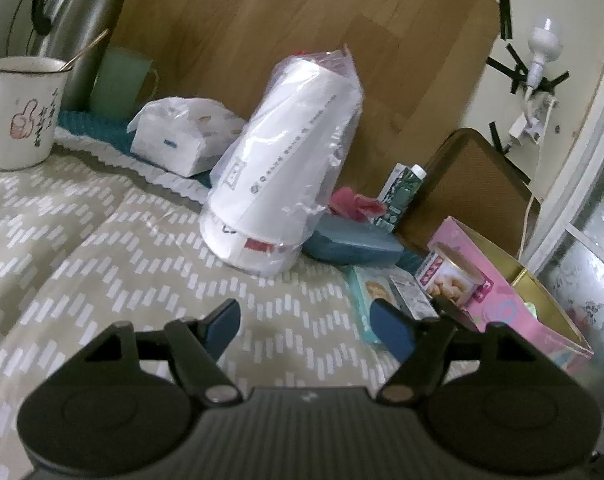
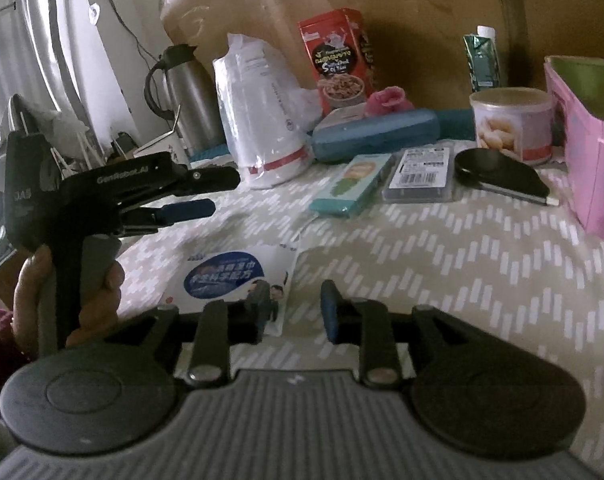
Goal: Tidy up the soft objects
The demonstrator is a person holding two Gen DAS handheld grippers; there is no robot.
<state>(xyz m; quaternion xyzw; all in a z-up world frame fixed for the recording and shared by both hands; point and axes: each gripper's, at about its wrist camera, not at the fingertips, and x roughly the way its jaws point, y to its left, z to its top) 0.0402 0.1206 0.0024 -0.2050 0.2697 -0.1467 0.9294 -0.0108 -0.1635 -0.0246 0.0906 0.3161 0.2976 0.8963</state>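
Two hand-held grippers over a cluttered table with a beige zigzag-patterned cloth [image 2: 482, 264].

The left gripper [image 1: 304, 326] hovers with its blue-padded jaws wide apart and nothing between them; in the right wrist view it is at the left, held in a hand [image 2: 101, 284]. The right gripper [image 2: 293, 312] has its jaws parted, with the corner of a flat white-and-blue printed sachet [image 2: 237, 276], lying on the near cloth, at its left pad; whether it is pinched I cannot tell. Farther off stand a clear plastic bag of stacked white paper cups [image 1: 285, 160], a soft white tissue pack [image 1: 181, 140], a blue oblong case [image 2: 376, 132], a pink crumpled cloth [image 2: 386, 98], a round biscuit tin [image 2: 512, 124] and, far right, a pink cardboard box [image 2: 590, 152].
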